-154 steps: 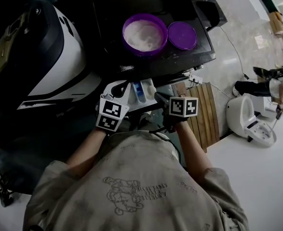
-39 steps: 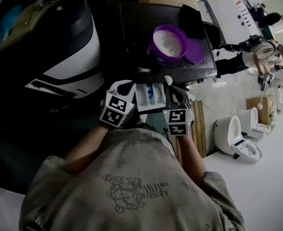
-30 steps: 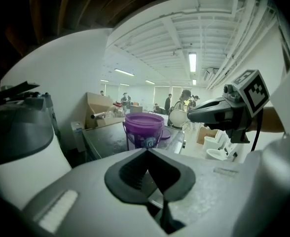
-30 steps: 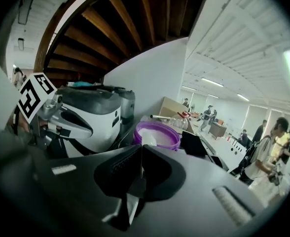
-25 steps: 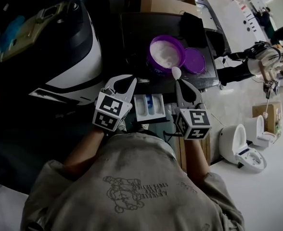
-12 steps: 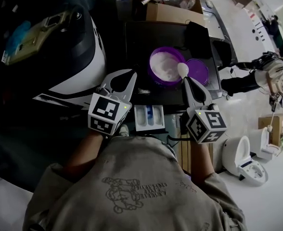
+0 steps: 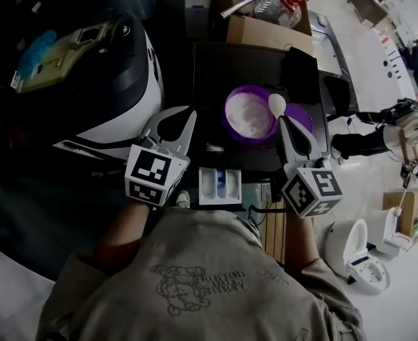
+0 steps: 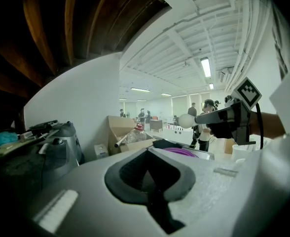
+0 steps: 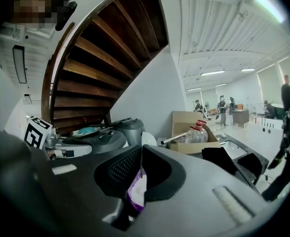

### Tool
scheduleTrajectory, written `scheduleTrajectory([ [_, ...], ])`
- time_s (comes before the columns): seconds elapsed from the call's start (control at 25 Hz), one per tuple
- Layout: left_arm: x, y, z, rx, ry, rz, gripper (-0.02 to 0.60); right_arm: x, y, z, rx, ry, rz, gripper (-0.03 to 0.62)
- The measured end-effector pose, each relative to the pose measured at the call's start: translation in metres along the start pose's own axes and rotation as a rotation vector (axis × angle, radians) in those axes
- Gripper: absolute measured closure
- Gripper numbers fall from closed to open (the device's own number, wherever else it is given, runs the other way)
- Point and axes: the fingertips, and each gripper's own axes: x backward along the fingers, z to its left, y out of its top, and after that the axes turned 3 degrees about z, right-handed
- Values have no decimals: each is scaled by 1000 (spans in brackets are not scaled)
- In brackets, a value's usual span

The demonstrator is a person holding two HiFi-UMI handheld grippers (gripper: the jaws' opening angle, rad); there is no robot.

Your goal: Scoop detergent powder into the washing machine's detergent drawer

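- The right gripper [image 7: 286, 123] has gone from beside the drawer [image 7: 220, 202] up to the tub [image 7: 227, 116]. The spoon [image 7: 276, 104] has gone with it.
- The left gripper [image 7: 189, 112] has come away from the drawer too. Now it is to the left of the tub, by the left edge of the black table [image 7: 216, 69].
- The right gripper is clamped on the spoon's thin handle.
- The spoon's round white end is at the far right edge of the tub, between the tub and the lid [image 7: 303, 116]. I cannot tell if there is powder in the spoon.
- The left gripper's jaws are pressed together and hold nothing.
- The tub is purple and open. There is white powder [image 7: 250, 114] in it.
- The purple lid lies flat just to the right of the tub. The right gripper hides part of it.
- The drawer is pulled out at the near edge of the table, between the two grippers' marker cubes. It is white with a blue bit in the middle.
- A big black and white machine [image 7: 116, 98] stands left of the table.
- A brown box [image 7: 266, 30] sits at the far side of the table.
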Motion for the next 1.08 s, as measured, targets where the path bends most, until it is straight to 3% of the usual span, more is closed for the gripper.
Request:
scheduleTrajectory([
  [1.08,6,-3,3,28,44,2,581,-8,-4,-6,7,26,21,559],
])
